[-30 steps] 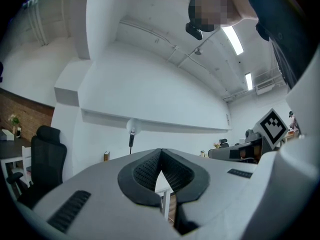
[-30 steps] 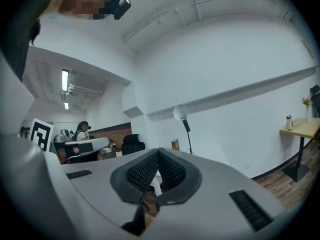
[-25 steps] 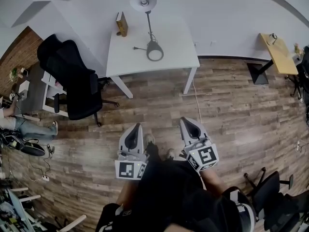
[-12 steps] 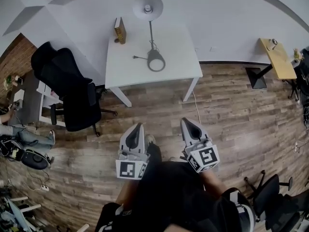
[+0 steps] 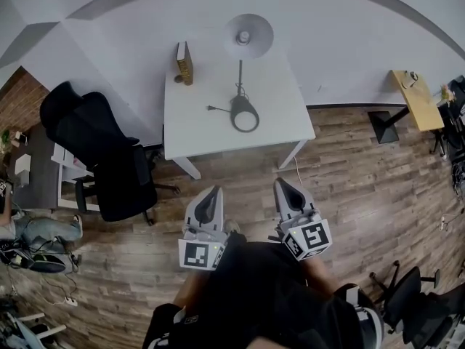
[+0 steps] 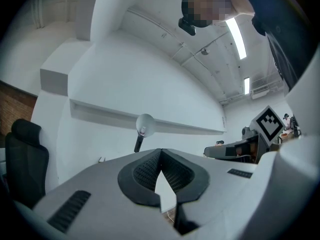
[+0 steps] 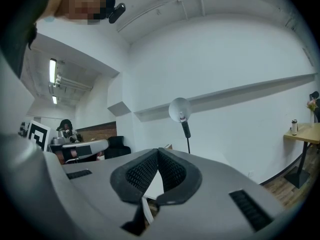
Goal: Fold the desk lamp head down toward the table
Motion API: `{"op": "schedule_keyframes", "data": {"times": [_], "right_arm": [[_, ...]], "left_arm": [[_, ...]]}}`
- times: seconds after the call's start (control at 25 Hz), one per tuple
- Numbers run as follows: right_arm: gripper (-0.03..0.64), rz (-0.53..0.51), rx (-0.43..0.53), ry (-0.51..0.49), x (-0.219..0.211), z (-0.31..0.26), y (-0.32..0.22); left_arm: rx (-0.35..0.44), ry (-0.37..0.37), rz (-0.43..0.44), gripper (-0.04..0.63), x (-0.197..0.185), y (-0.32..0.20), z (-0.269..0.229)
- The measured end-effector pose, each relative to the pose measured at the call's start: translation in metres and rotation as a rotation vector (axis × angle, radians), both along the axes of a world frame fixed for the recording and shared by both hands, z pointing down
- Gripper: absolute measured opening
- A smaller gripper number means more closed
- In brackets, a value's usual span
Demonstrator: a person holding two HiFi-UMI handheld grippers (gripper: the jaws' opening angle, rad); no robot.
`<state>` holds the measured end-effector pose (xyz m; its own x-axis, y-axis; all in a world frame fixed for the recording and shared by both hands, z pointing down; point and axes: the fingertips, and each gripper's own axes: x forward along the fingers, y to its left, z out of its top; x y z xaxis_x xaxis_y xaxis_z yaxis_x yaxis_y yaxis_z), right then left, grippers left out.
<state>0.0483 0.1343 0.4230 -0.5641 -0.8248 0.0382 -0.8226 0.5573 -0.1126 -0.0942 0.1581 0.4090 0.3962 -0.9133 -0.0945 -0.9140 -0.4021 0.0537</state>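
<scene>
pressed together & empty at left gripper [image 6: 160, 156] and right gripper [image 7: 158, 156]. prob light w/ stiff hinge; take lamp head [image 5: 248, 35] by rim, brace base [image 5: 245, 115].

White table [image 5: 211, 122] and desk lamp [image 5: 245, 114] drawn closer, lower in head view, lamp head [image 5: 248, 35] shifted right
</scene>
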Motion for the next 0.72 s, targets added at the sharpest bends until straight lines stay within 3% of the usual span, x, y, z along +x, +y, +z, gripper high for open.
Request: {"op": "schedule_keyframes", "data": {"times": [0.36, 0.72], "right_arm": [[0.012, 0.042, -0.022, -0.014, -0.042, 0.0, -0.052], [0.012, 0.059, -0.024, -0.016, -0.038, 0.002, -0.092]], "left_arm": [[-0.031, 0.037, 0.054, 0.023, -0.034, -0.057, 0.007], [-0.055, 0.017, 0.08, 0.023, -0.029, -0.096, 0.019]]}}
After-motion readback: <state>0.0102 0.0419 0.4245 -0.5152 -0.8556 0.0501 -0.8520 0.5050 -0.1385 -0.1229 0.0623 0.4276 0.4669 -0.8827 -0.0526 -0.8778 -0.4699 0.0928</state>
